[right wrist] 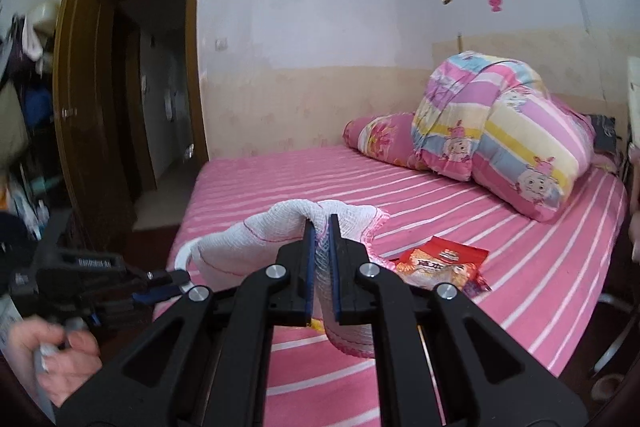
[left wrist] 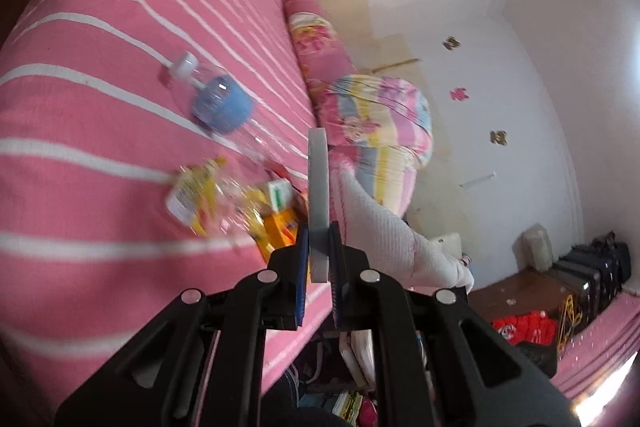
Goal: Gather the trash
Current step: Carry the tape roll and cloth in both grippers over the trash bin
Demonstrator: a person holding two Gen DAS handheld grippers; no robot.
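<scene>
A white mesh bag with pink trim (right wrist: 276, 227) is held between both grippers above the pink striped bed (right wrist: 460, 203). My right gripper (right wrist: 321, 227) is shut on the bag's rim. My left gripper (left wrist: 319, 239) is shut on the bag's grey-white handle (left wrist: 319, 187); the bag's mesh (left wrist: 384, 227) hangs to its right. In the left wrist view a clear plastic bottle with a blue label (left wrist: 218, 103) and yellow snack wrappers (left wrist: 224, 203) lie on the bed. In the right wrist view a red snack packet (right wrist: 440, 263) lies just right of the bag.
A folded striped quilt (right wrist: 504, 131) and a pink pillow (right wrist: 380, 135) sit at the head of the bed. An open doorway (right wrist: 160, 87) is at the left. Bags and clutter (left wrist: 528, 327) lie on the floor beside the bed.
</scene>
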